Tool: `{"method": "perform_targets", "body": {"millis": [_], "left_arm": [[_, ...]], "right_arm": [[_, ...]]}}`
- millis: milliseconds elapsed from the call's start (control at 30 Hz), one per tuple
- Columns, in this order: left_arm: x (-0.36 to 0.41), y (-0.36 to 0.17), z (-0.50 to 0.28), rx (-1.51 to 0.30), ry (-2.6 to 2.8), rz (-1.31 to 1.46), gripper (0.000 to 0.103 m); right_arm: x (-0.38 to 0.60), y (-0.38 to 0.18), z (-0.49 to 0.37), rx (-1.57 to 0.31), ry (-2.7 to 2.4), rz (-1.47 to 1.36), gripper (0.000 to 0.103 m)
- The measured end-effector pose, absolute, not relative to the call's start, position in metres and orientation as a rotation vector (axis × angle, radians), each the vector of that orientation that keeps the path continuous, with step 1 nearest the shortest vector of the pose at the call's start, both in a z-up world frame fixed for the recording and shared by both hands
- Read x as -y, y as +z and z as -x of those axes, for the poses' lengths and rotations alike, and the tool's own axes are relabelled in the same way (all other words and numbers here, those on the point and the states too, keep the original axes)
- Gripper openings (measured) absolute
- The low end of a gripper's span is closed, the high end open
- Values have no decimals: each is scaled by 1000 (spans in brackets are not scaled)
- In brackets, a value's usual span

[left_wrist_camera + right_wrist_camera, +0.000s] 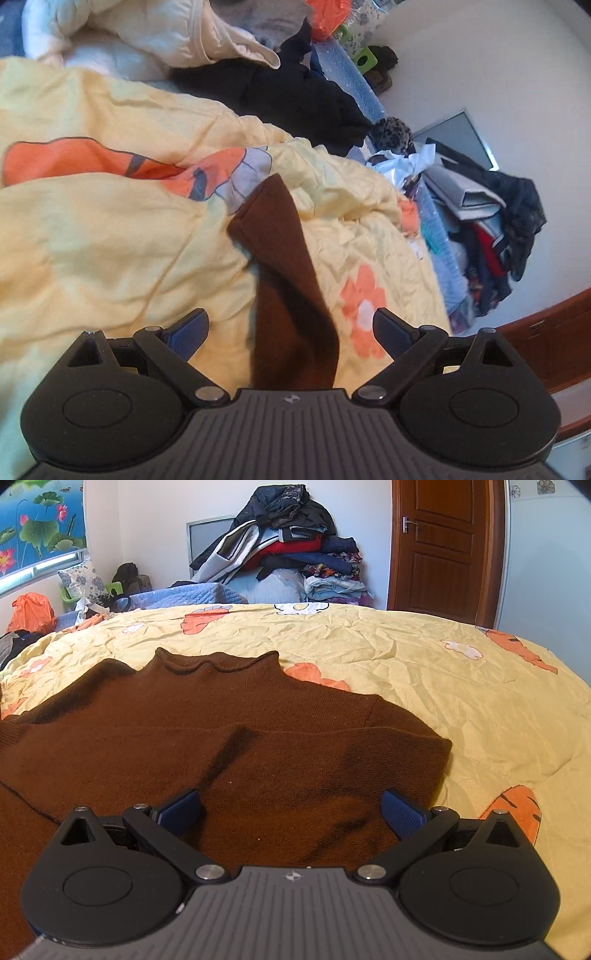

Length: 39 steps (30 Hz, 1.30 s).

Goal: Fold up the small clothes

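Observation:
A brown knit sweater (229,731) lies on the yellow flowered quilt (461,686), collar at the far side, its right sleeve folded across the body. My right gripper (291,812) is open just above the sweater's lower body, holding nothing. In the left wrist view a brown sleeve (284,273) of the sweater lies stretched over the quilt (110,236), running between the fingers. My left gripper (290,332) is open over the sleeve's near end, with blue pads (188,334) apart on either side of it.
A heap of dark and red clothes (288,542) is piled against the far wall, beside a brown door (443,546). Black garments (295,96) and a cream padded jacket (173,33) lie at the bed's far edge. An orange bag (31,611) sits by the window.

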<state>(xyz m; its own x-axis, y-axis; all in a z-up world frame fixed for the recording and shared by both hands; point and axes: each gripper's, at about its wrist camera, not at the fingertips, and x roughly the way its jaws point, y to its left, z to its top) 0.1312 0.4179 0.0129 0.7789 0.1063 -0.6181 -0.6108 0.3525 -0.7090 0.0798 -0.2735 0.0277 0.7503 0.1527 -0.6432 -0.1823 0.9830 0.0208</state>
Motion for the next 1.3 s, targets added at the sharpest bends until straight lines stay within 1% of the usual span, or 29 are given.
{"method": "perform_targets", "body": {"millis": [33,133,167,200,233,267,300,333,367,400,467,600,733,833,933,967,1033,1067,1133,1200,1233,1300], "left_arm": [[-420,14,-134,-508,500,1123,96],[-429,11,-140,-477,527,1143,84],[-431,11,-143,-485,527,1142,71],[-434,10,-147,-501,528,1139,55],[-436,9,-149,-508,534,1139,47],[-439,8,-150,-511,545,1144,35],[-442,5,-151,-517,554,1153,32],[-443,4,-150,-514,553,1162,31],[-444,4,-148,-513,558,1161,27],[-443,6,-148,-519,567,1150,20],[-441,11,-146,-529,583,1110,14],[-431,36,-142,-522,620,984,7],[-398,77,-145,-527,628,757,5],[-320,119,-141,-469,469,520,5],[-195,142,-122,-419,163,264,5],[-150,139,-111,-419,37,174,5],[-63,116,-93,-495,-170,-10,6],[-29,98,-84,-536,-235,-88,7],[20,61,-64,-602,-291,-224,11],[39,36,-47,-656,-245,-290,11],[37,29,-38,-671,-230,-265,13],[24,26,-20,-680,-237,-183,24]], "right_arm": [[274,28,-80,-699,183,44,103],[274,28,-80,-699,183,44,103],[274,27,-80,-699,183,43,103],[274,27,-80,-699,183,42,103],[274,27,-80,-699,182,42,103],[274,27,-80,-699,182,43,103],[274,27,-80,-699,182,43,103],[274,27,-80,-699,182,42,103],[274,27,-80,-699,182,42,103],[274,27,-80,-699,182,41,103],[274,27,-80,-698,182,41,103],[274,27,-80,-698,181,39,103],[273,27,-80,-697,182,31,103],[273,28,-80,-696,181,26,103],[273,29,-80,-696,181,21,103],[274,29,-80,-695,182,17,103],[274,29,-79,-693,183,9,103],[275,29,-79,-692,183,3,103],[278,29,-78,-688,186,-16,103],[281,29,-77,-684,191,-38,103],[283,29,-77,-681,195,-50,103],[285,29,-77,-678,202,-69,103]]}}
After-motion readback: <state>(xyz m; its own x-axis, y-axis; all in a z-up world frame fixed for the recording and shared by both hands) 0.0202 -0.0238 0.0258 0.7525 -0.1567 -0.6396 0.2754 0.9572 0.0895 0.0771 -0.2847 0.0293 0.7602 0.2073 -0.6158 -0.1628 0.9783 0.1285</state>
